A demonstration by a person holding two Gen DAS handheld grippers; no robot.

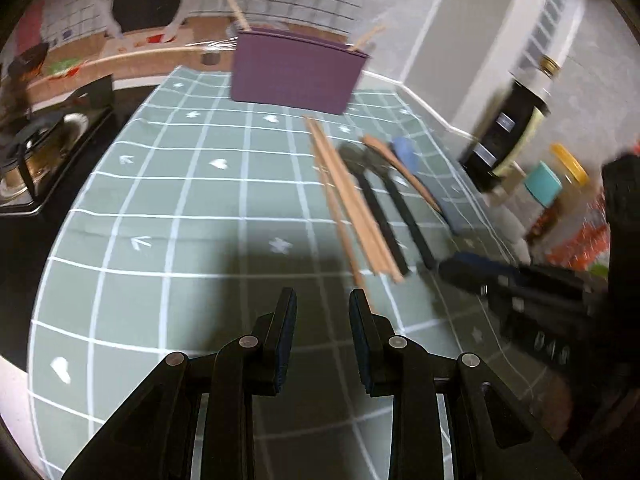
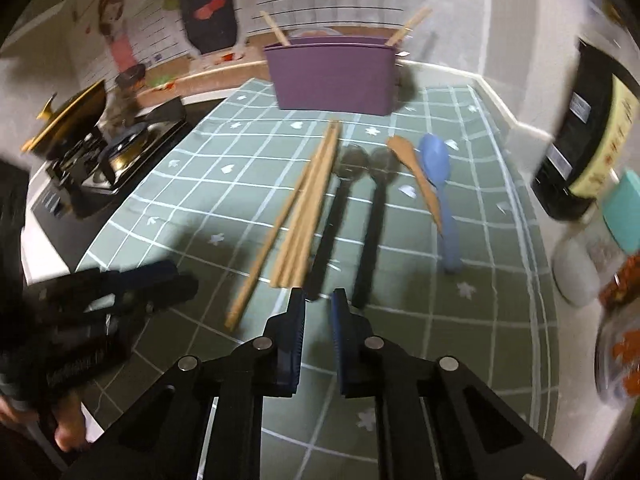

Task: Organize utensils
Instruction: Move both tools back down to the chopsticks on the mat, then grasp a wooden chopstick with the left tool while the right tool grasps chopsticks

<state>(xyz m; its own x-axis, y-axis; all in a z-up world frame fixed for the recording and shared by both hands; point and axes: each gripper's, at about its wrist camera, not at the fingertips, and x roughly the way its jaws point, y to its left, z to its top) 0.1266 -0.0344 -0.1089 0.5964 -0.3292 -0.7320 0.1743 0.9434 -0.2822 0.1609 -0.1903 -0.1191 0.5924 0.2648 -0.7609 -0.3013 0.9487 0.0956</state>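
Observation:
A purple holder [image 1: 296, 72] [image 2: 334, 76] stands at the far end of the green checked mat [image 1: 180, 220] [image 2: 500, 320], with wooden sticks poking out of it. In front of it lie several wooden chopsticks [image 1: 348, 200] [image 2: 308, 208], two black spoons [image 1: 372, 204] [image 2: 374, 216], a wooden spoon [image 1: 400, 172] [image 2: 416, 172] and a blue spoon [image 1: 424, 184] [image 2: 438, 176]. My left gripper [image 1: 323, 300] [image 2: 132, 284] hangs open over bare mat, left of the chopsticks. My right gripper [image 2: 319, 298] [image 1: 464, 270] hovers at the near ends of the black spoons' handles, a narrow gap between its pads, gripping nothing.
A gas stove [image 1: 40, 160] [image 2: 108, 156] borders the mat on the left. On the right stand a dark bottle [image 1: 508, 128] [image 2: 580, 140] and jars with a teal lid [image 1: 542, 184] [image 2: 622, 208] and a yellow lid [image 1: 570, 164]. A hand [image 2: 68, 436] holds the left gripper.

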